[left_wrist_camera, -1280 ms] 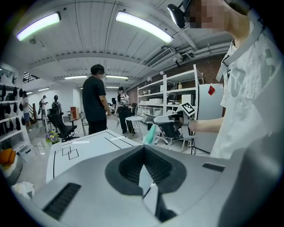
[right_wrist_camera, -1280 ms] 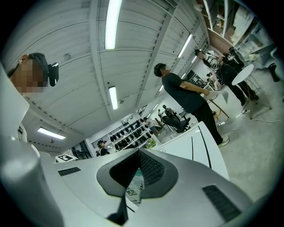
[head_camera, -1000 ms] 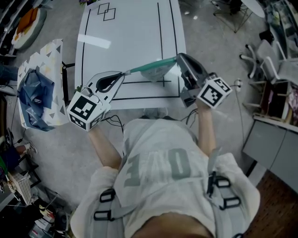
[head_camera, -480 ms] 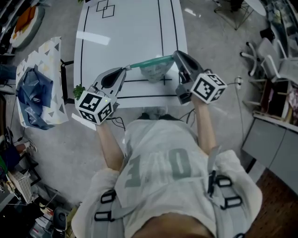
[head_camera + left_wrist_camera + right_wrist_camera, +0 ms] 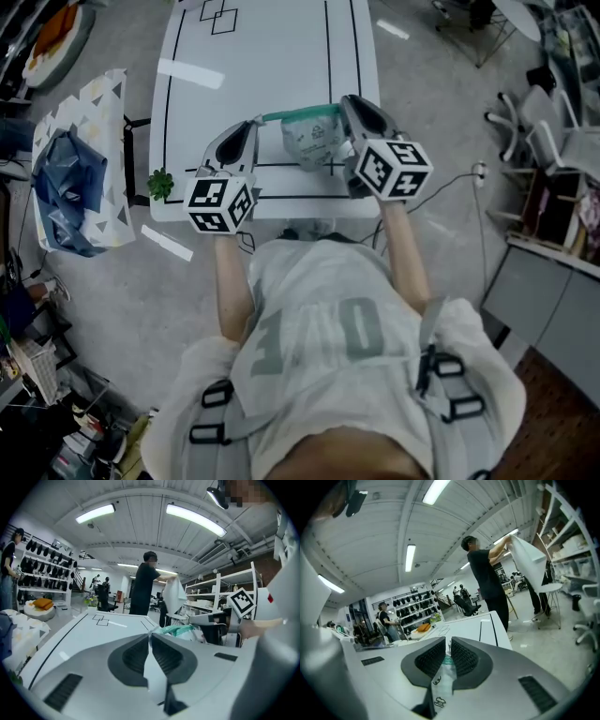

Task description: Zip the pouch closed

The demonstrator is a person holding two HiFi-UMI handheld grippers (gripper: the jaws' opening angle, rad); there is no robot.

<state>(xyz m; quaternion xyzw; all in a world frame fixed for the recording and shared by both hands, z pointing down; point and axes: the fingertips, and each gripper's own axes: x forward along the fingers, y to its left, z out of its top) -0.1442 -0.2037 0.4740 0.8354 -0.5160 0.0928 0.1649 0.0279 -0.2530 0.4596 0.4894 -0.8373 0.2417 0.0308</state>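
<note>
Both of your arms are reaching forward, side by side, with the tongs tipping a little downward. Your left gripper (image 5: 255,123) is pinching tight on one end of the pouch (image 5: 315,142). Your right gripper (image 5: 346,102) is pinching tight on the other end. The pouch is hanging between them at the near part of the white table (image 5: 262,56), its green zip (image 5: 300,114) stretching across.

This is an open, lab-like workshop hall: long ceiling strip lights (image 5: 194,518), open metal shelving racks (image 5: 211,585), a wall rack of dark gear (image 5: 44,557), grey swivel chairs (image 5: 539,127), a white worktop marked with black lines (image 5: 272,56) and a bare grey floor (image 5: 122,272).
</note>
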